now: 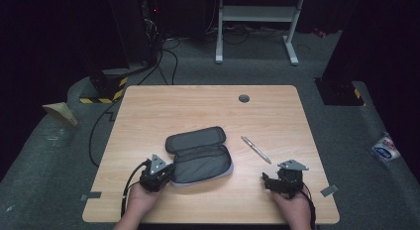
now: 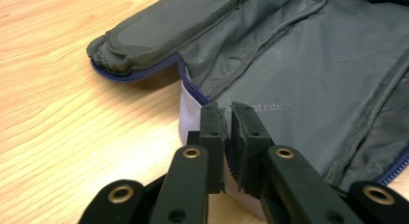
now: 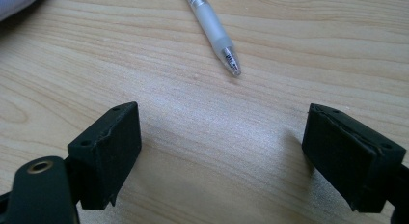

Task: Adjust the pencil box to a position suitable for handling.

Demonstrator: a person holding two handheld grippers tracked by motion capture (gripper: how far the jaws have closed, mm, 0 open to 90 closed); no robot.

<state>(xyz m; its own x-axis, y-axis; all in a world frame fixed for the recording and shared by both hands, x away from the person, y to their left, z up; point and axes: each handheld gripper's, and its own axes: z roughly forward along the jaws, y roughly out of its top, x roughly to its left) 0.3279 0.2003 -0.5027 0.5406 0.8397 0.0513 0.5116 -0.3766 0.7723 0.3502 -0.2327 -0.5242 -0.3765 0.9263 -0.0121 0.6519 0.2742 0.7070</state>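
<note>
Left gripper sits at the near-left corner of the case, jaws pressed together on the case's front edge by the zipper — in the left gripper view we see the light wall and blue teeth pinched between them. We read that as an anchor: pin the case down so it doesn't slide while the other hand loads it

Case lies mid-table, unzipped, lid flipped back away from us, grey lining up. Nothing visible inside from the high view

Pen lies on bare wood just right of the case, apart from it, tip pointing toward the near-right. Right gripper view puts the tip just ahead of the jaws

Right gripper rests near the front edge, well short of the pen, jaws spread wide, nothing between them. We judge it's lined up for a grab: open ahead of time, pen straight in front, short reach forward

Likely risk: smooth barrel rolling when the jaws close
</note>
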